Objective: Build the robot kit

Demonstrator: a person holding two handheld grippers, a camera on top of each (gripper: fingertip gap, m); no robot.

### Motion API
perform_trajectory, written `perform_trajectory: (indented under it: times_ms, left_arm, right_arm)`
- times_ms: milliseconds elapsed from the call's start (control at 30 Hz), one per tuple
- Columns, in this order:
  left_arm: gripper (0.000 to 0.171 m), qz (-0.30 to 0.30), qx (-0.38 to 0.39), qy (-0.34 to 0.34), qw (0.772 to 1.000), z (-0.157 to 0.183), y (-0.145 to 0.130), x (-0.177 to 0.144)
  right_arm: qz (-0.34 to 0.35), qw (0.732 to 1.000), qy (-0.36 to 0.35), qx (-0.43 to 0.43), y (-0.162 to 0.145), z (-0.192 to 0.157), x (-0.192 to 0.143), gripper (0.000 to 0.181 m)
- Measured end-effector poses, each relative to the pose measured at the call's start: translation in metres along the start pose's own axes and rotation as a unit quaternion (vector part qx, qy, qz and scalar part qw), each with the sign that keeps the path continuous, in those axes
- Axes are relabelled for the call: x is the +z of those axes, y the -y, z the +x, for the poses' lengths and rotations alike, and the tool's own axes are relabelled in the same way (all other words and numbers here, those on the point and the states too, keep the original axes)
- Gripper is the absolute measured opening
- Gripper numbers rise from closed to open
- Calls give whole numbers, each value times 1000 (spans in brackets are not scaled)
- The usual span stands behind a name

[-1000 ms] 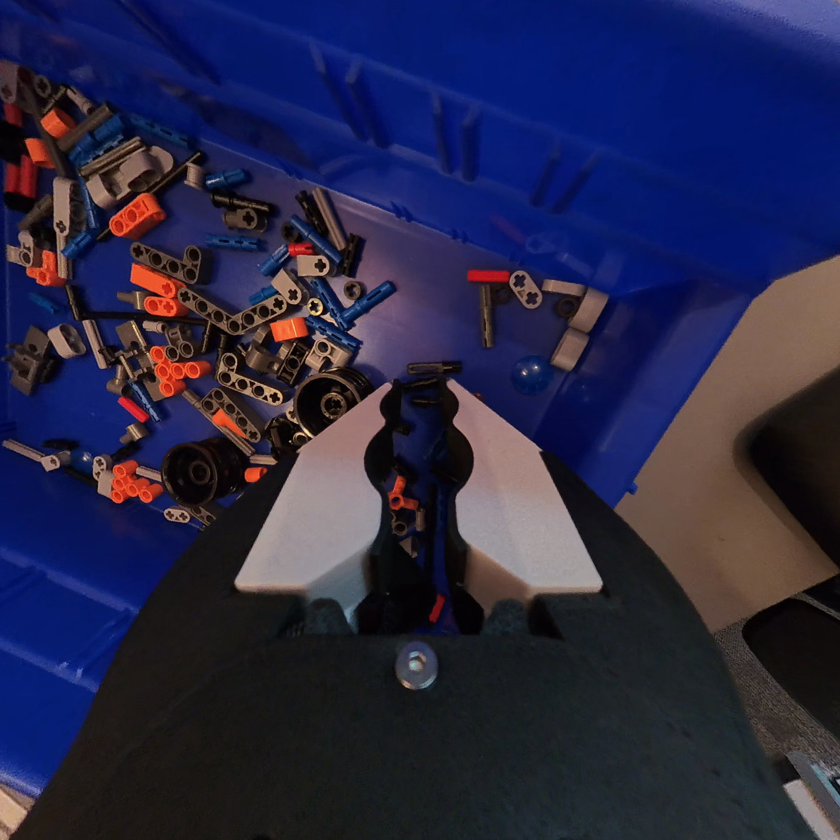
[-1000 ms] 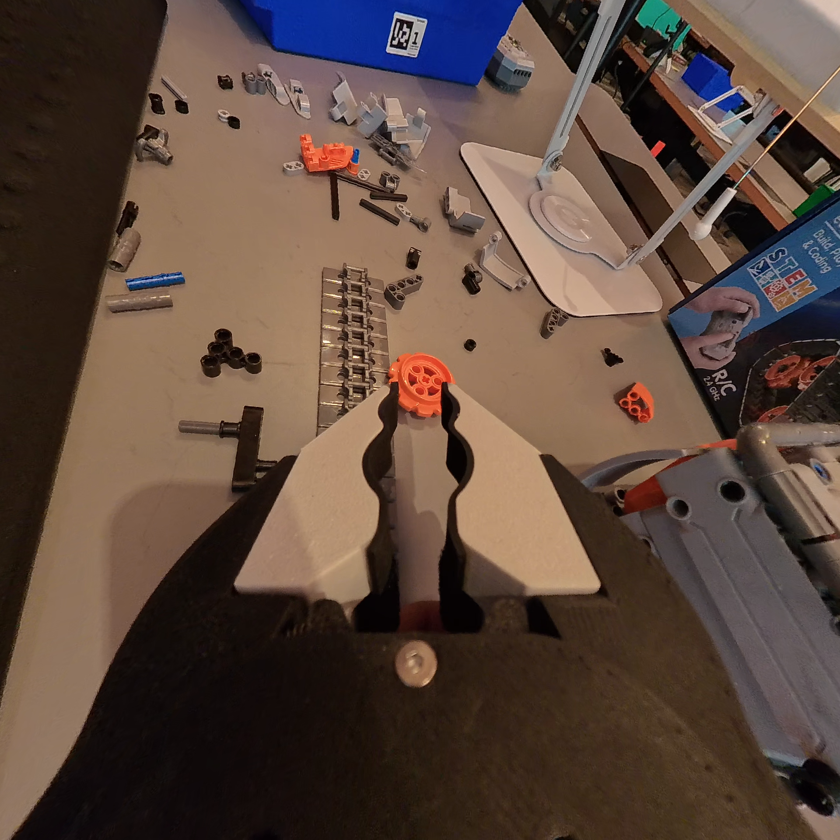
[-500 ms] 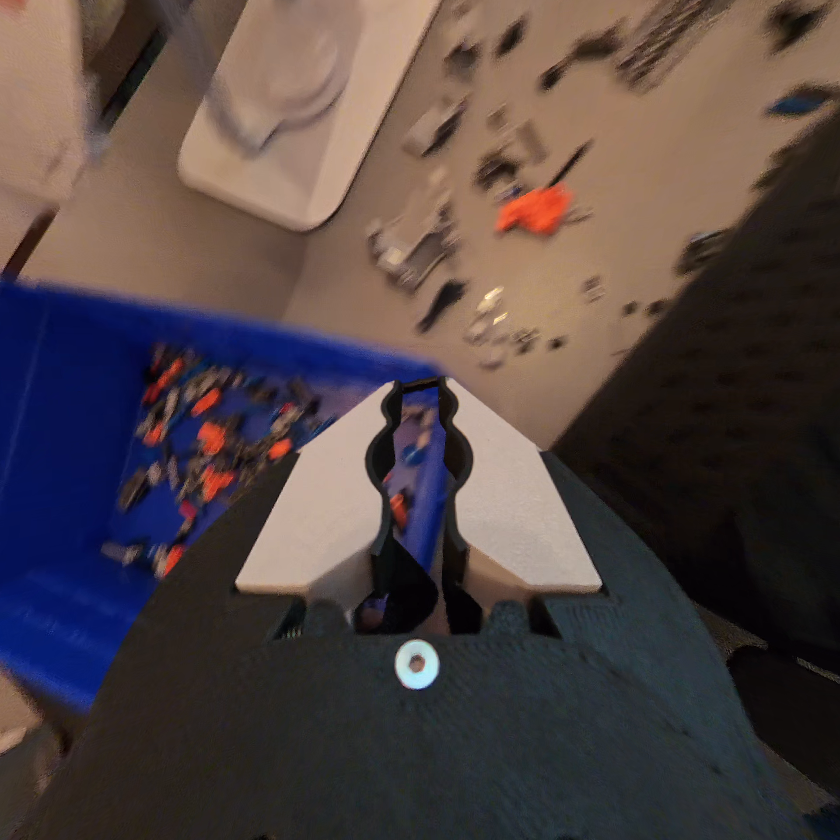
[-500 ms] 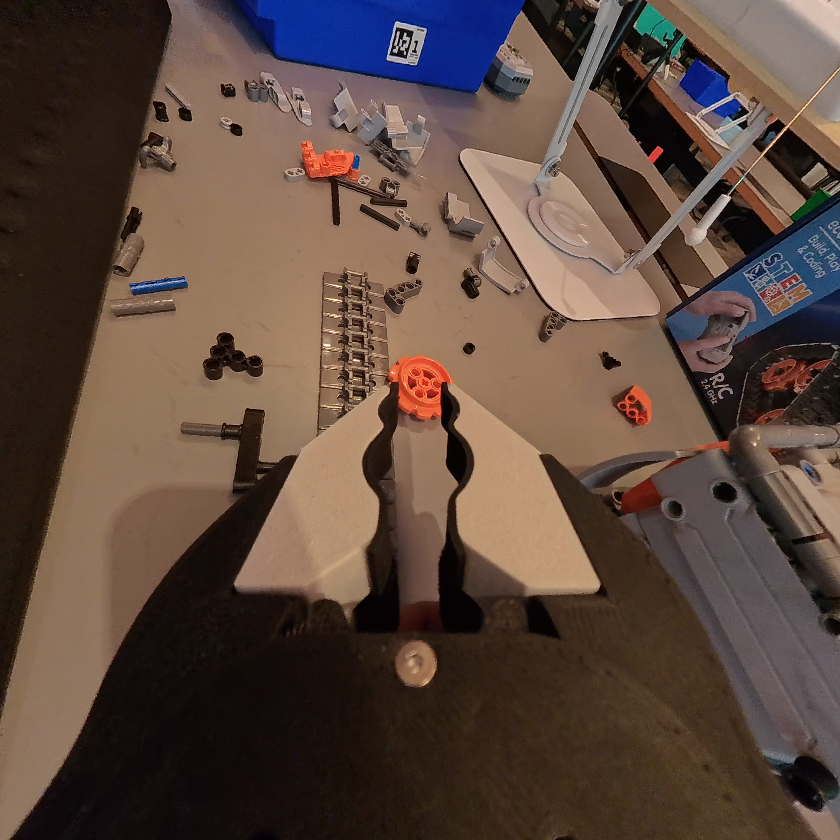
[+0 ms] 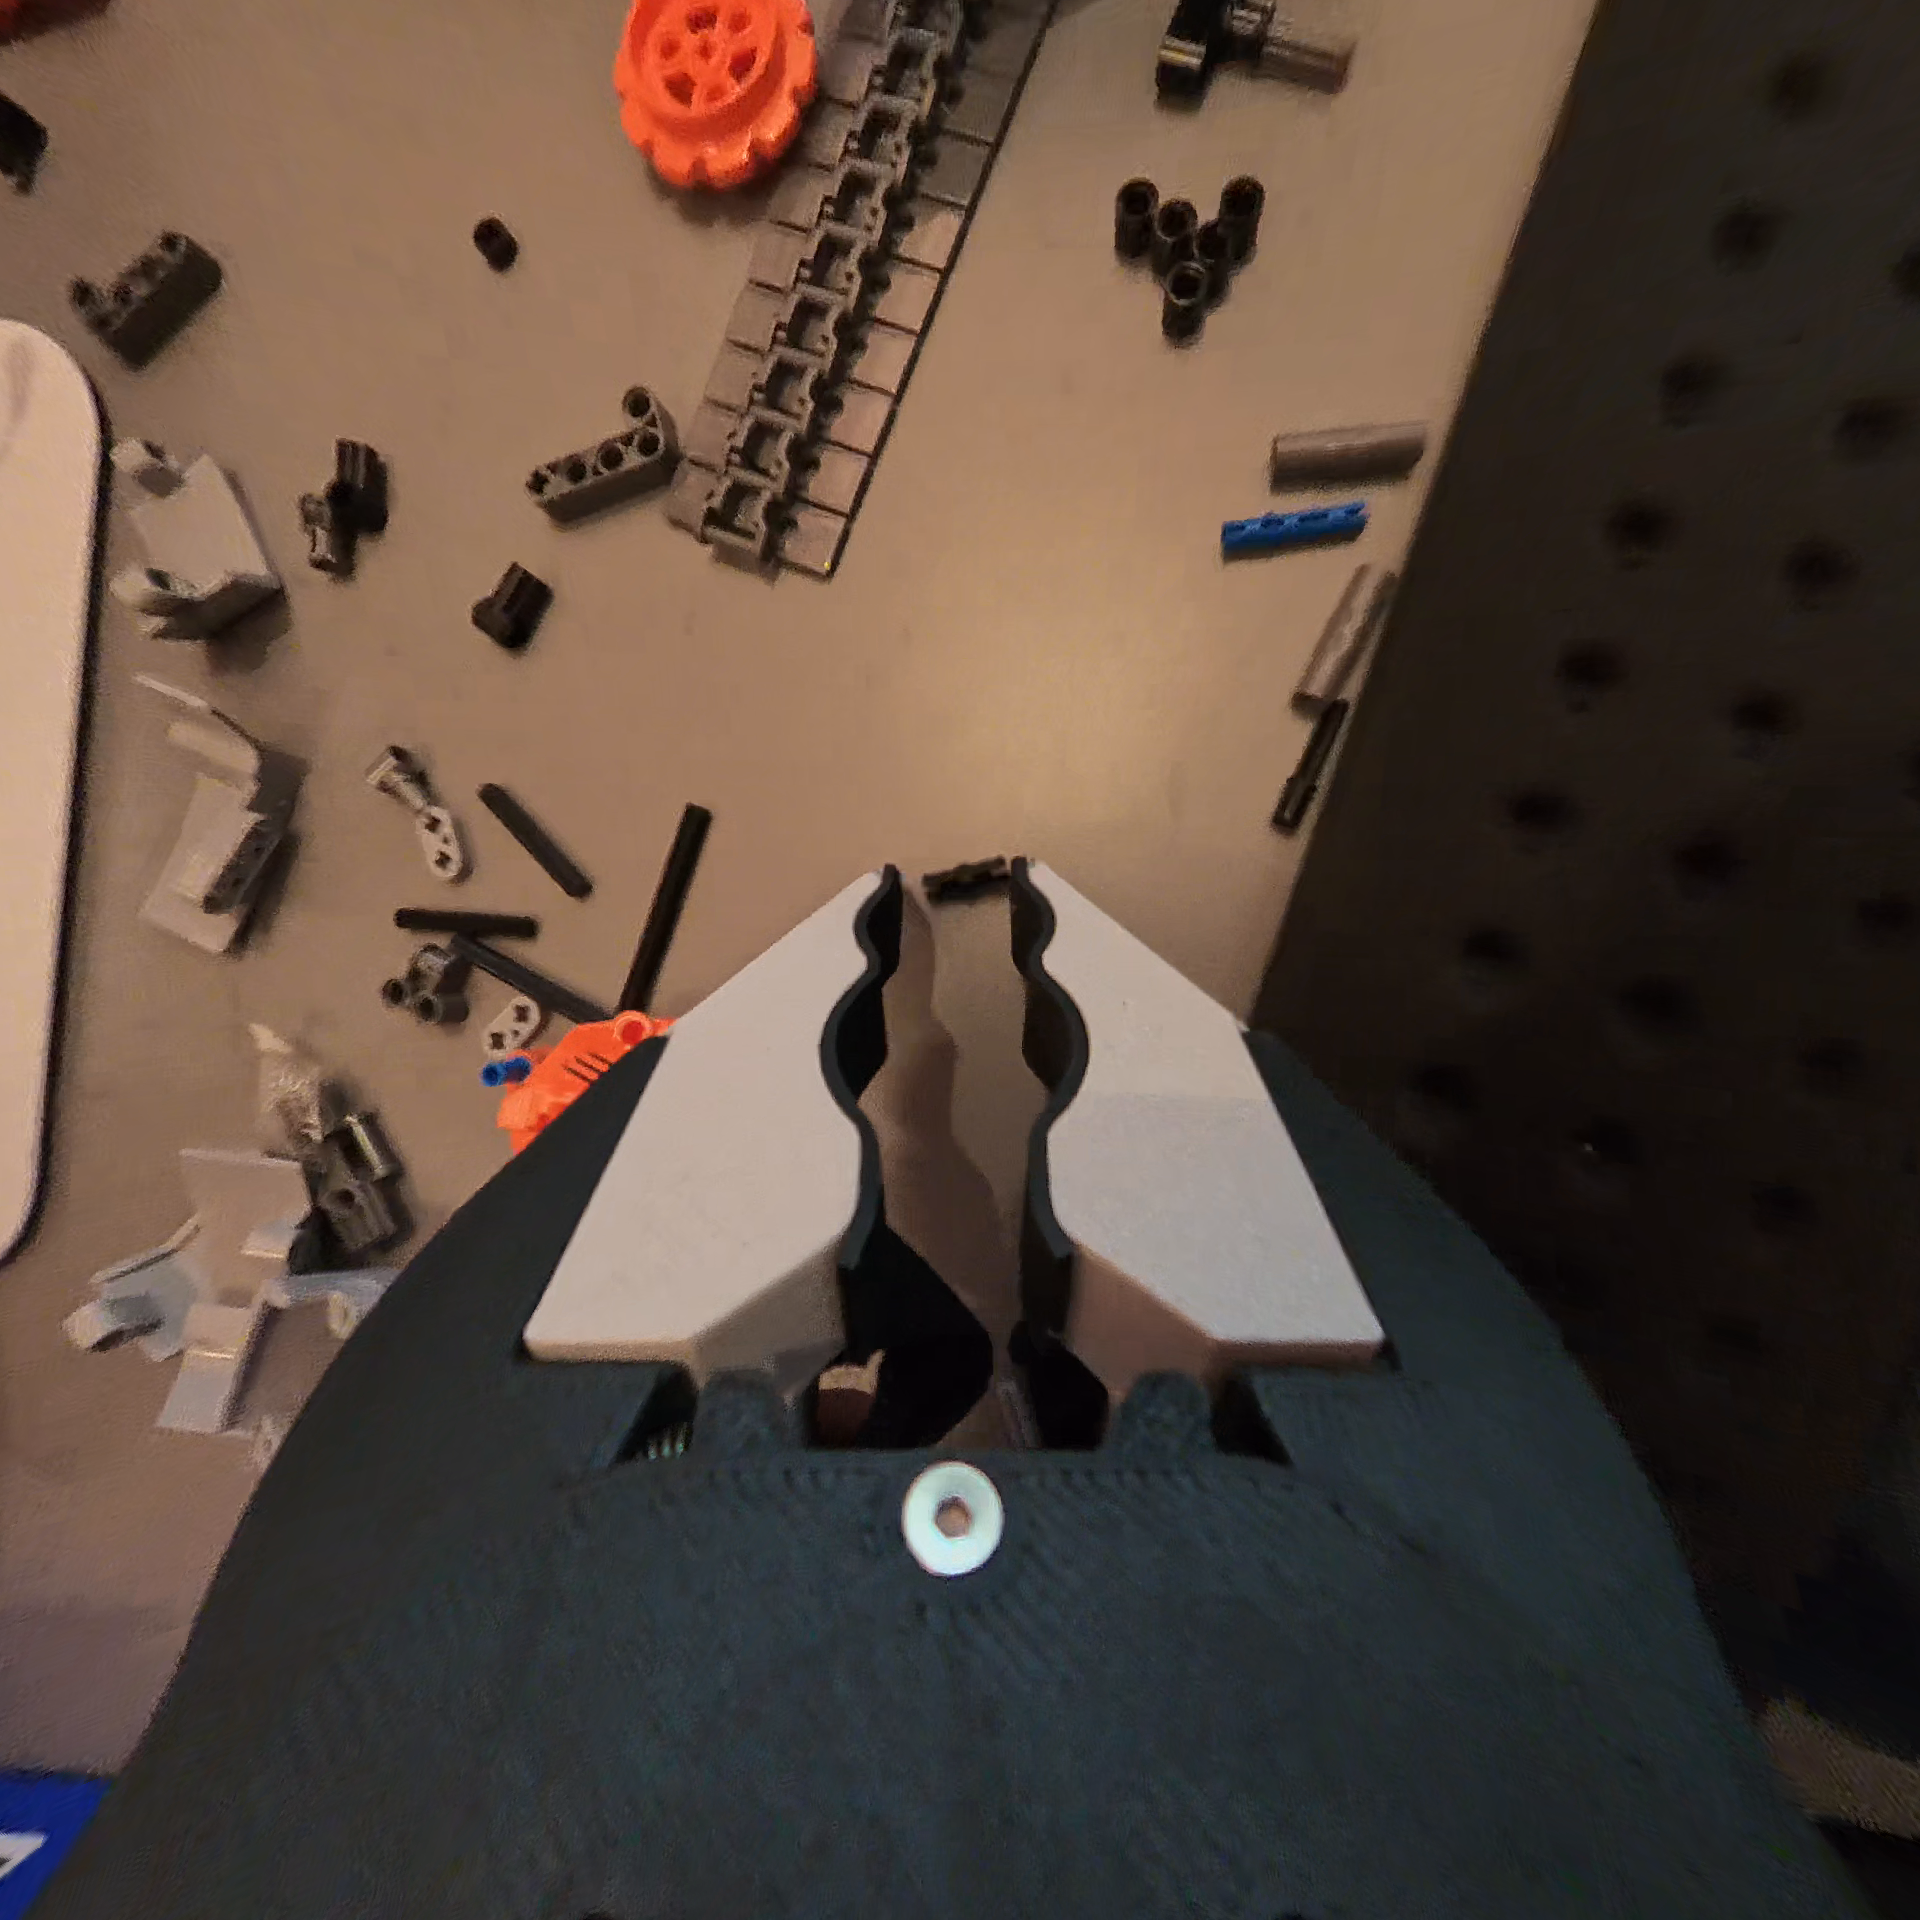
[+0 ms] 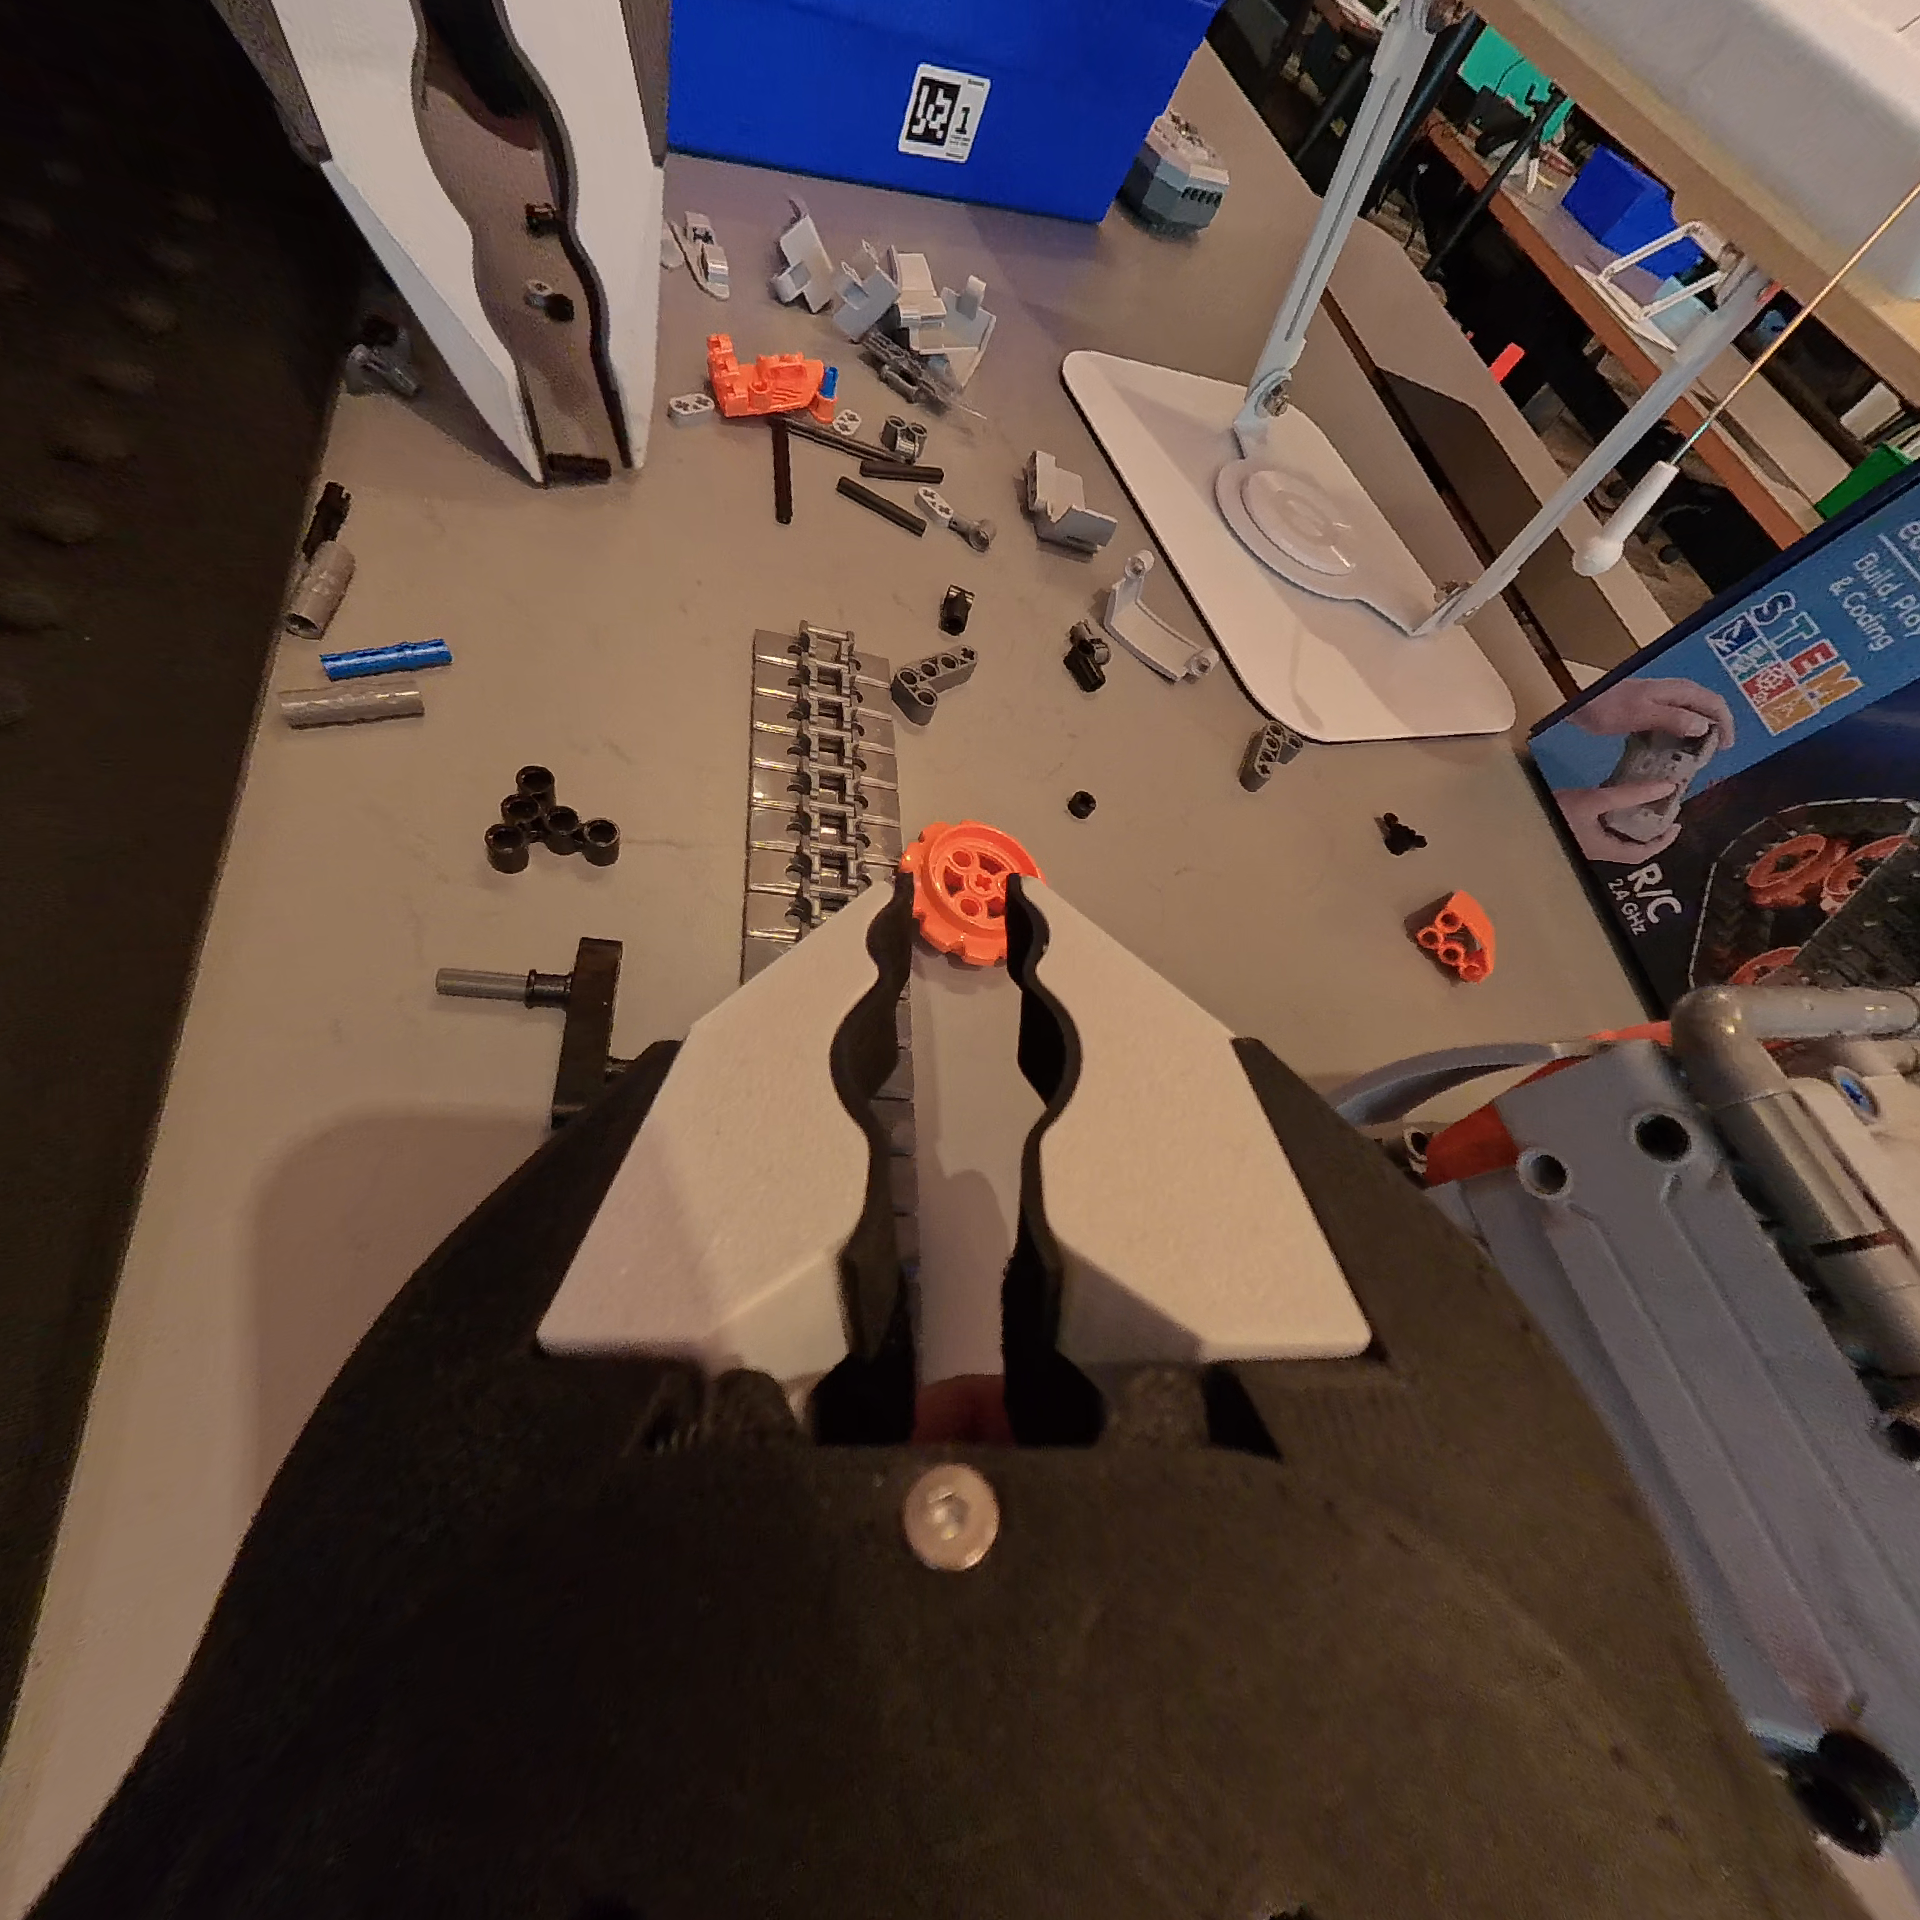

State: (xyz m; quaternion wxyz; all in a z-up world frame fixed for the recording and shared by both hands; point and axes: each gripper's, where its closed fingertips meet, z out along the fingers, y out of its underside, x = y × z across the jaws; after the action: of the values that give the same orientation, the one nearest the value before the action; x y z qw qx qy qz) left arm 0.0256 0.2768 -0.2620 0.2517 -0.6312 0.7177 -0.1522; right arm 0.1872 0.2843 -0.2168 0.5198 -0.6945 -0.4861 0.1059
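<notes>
Both tools over a worktop strewn with toy parts

The left tool [image 5: 956, 878] pinches a small black pin [image 5: 966, 878] at its tips; the right tool [image 6: 956, 894] grips an orange toothed wheel [image 6: 961, 888] beside a grey track strip [image 6: 821, 769] on the worktop [image 6: 623, 582].

Grey bench [image 6: 644, 582] under warm, dim light — dark perforated panel [image 6: 114, 520] along its left edge. Beyond, cluttered wooden shelving [image 6: 1621, 281] — far right.
</notes>
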Motion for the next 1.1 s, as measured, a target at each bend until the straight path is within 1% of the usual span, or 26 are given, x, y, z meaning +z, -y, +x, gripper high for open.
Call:
perform_trajectory:
  times_ms: [33,67,133,200,267,333,367,400,433,467,500,567,600,633,667,767,800,867,967,1100]
  left_arm:
    - [27,14,-3,3,1000,0,5,-3]
    - [29,27,-16,-2,1000,0,9,-8]
    - [31,41,-32,12,999,-7,9,-27]
    - [28,55,-51,31,997,-17,5,-59]
    - [26,60,-79,72,992,-35,-9,-100]
    - [20,40,-113,142,983,-65,-39,-141]
    - [17,15,-132,175,976,-80,-61,-159]
    - [16,-23,-153,205,966,-93,-89,-174]
    - [16,-50,-176,222,958,-103,-113,-185]
    - [14,-64,-205,220,951,-109,-132,-190]
    - [14,-82,-232,211,946,-112,-151,-192]
    - [12,-128,-260,227,930,-125,-189,-194]
    - [12,-141,-270,214,928,-124,-201,-190]
    - [13,-143,-278,194,930,-122,-207,-185]
    - [12,-146,-283,188,929,-123,-212,-181]
    - [9,-190,-288,179,921,-123,-235,-171]
    - [8,-200,-290,179,918,-123,-241,-169]
    - [10,-205,-301,157,918,-119,-246,-162]
    - [11,-216,-307,165,912,-123,-254,-161]
    - [13,-221,-319,150,909,-121,-258,-156]
  right_arm:
    - [0,1000,2,1,0,0,0,15]
    - [1,1000,3,2,0,0,0,15]
    - [2,1000,6,4,-1,-1,0,15]
    - [4,1000,7,7,0,-1,0,15]
    - [7,1000,8,8,1,-1,-1,15]
    - [10,1000,8,8,2,-1,-2,15]
    - [11,1000,8,8,3,-1,-2,15]
    - [12,1000,8,8,3,-1,-2,15]
    - [12,1000,8,9,3,-1,-2,15]
    - [12,1000,8,10,3,0,-2,15]
    - [12,1000,9,11,3,0,-2,15]
    - [11,1000,9,11,2,0,-2,15]
    - [11,1000,10,11,2,0,-2,15]
    - [10,1000,10,12,2,0,-2,15]
    - [10,1000,10,12,1,0,-2,15]
    - [11,1000,11,16,1,0,-2,15]
    - [11,1000,12,17,1,0,-2,15]
    - [11,1000,13,17,0,0,-2,15]
    - [12,1000,14,19,0,0,-2,15]
    - [14,1000,15,19,1,0,-2,15]
